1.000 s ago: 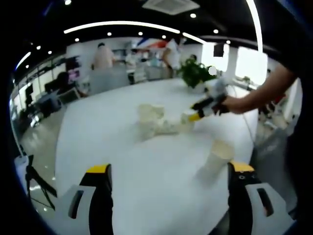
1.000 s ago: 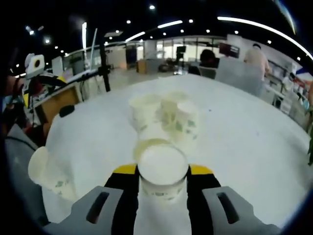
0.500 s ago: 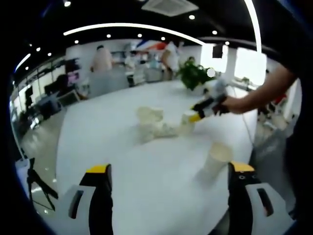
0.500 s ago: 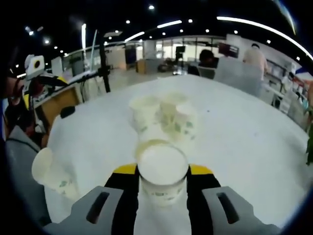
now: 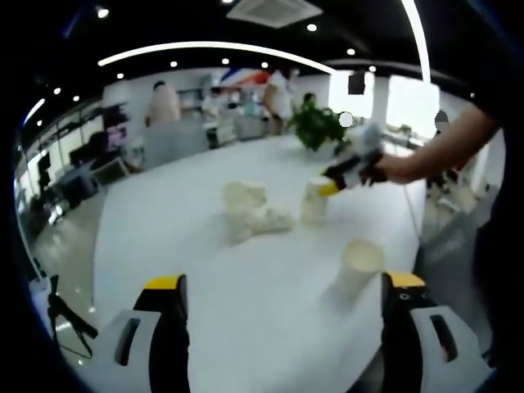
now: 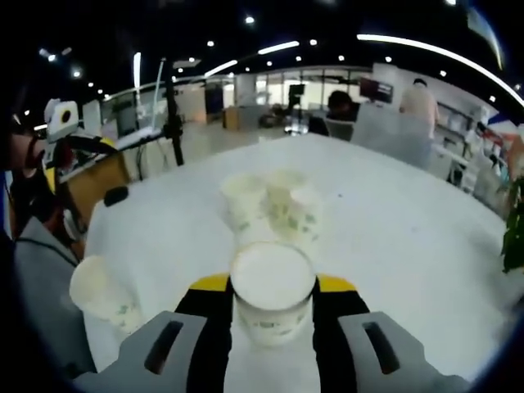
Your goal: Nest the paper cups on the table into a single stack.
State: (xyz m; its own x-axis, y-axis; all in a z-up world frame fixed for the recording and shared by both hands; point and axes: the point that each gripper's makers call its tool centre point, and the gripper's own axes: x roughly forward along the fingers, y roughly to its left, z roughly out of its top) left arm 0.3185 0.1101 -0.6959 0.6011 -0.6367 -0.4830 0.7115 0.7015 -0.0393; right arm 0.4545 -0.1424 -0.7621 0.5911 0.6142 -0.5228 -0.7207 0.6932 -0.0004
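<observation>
A round white table [image 6: 409, 246] fills an open office. In the right gripper view, left to right: 1 lone paper cup [image 6: 102, 295] near the table edge, then 3 clustered cups [image 6: 270, 205] at mid-table. The right gripper [image 6: 273, 307] clamps 1 held cup [image 6: 272, 286]. In the left gripper view, the left gripper [image 5: 282, 327] has its jaws spread wide, holding nothing.

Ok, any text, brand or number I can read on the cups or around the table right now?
None can be read.
Held cup, clamped in the right gripper: a faint greenish print, too blurred to tell whether it holds letters.
Cup cluster: green leaf-like marks, no words to make out.
Lone cup: a green smudge, unreadable.
Background screens and walls: too small and blurred.
</observation>
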